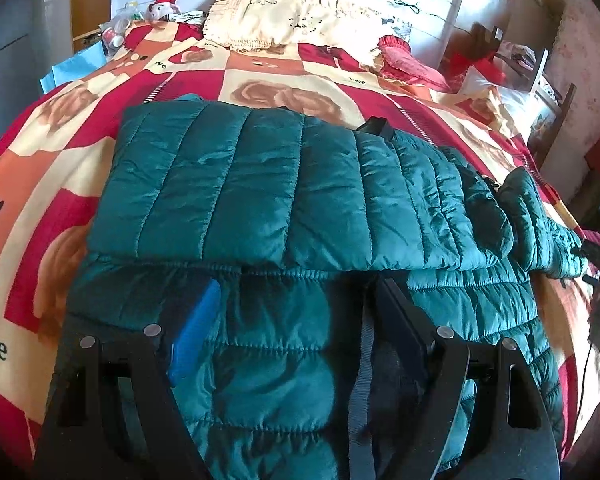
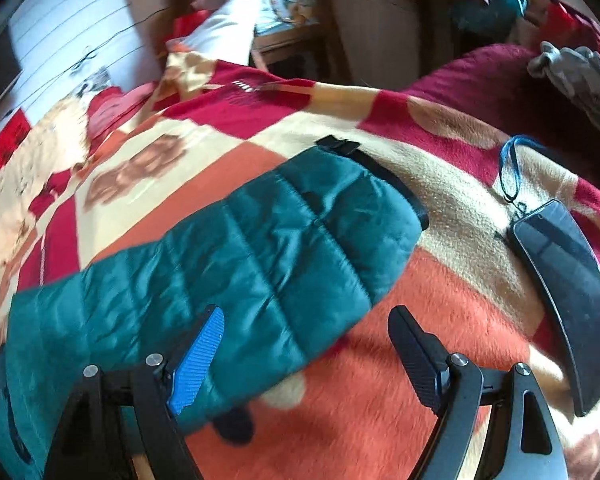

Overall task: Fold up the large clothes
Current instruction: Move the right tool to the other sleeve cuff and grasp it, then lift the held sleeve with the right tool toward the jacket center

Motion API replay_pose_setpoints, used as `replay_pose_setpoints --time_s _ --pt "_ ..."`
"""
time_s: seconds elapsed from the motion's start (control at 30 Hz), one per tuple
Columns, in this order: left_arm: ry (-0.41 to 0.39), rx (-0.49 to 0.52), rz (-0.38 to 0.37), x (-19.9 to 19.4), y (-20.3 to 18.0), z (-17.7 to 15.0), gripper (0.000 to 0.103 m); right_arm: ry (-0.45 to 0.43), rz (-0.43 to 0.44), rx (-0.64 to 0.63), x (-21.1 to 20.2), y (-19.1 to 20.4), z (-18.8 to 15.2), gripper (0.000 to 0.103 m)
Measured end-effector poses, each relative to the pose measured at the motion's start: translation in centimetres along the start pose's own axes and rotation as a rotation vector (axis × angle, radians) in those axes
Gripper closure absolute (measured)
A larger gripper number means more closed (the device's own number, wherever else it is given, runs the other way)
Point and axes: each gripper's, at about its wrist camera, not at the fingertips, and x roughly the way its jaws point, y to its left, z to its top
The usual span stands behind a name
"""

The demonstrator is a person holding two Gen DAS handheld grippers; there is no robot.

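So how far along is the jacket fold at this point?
Partly done. One section of the green puffer jacket is already folded across its body on the patterned blanket. In hand: nothing; the left hand-held gripper is open over the jacket's near part, and the right hand-held gripper is open beside the outstretched sleeve. Left: that sleeve likely still needs folding in, then the final folds.

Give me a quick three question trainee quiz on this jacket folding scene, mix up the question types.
1. True or false: the right gripper is clamped on the sleeve.
2. What lies on the blanket to the right of the sleeve? A) phone B) book C) mug
3. What colour is the jacket?

Key: 1 false, it is open; 2 A, the phone; 3 teal green.
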Motion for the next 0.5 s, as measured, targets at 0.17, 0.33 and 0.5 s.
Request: replay_pose_setpoints --time_s 0.17,0.33,0.5 --pt "0.010 0.007 0.003 0.2 0.0 -0.1 0.022 -0.016 -0.001 0.043 1.7 -0.8 2.0 0.021" --pt "0.025 0.012 0.004 0.5 -0.1 -0.1 0.022 -0.024 0.014 0.119 3.4 -2.1 2.7 0.021" --pt "0.031 0.015 0.006 0.4 0.1 -0.2 0.022 -0.054 0.059 0.125 3.9 -2.3 3.3 0.052"
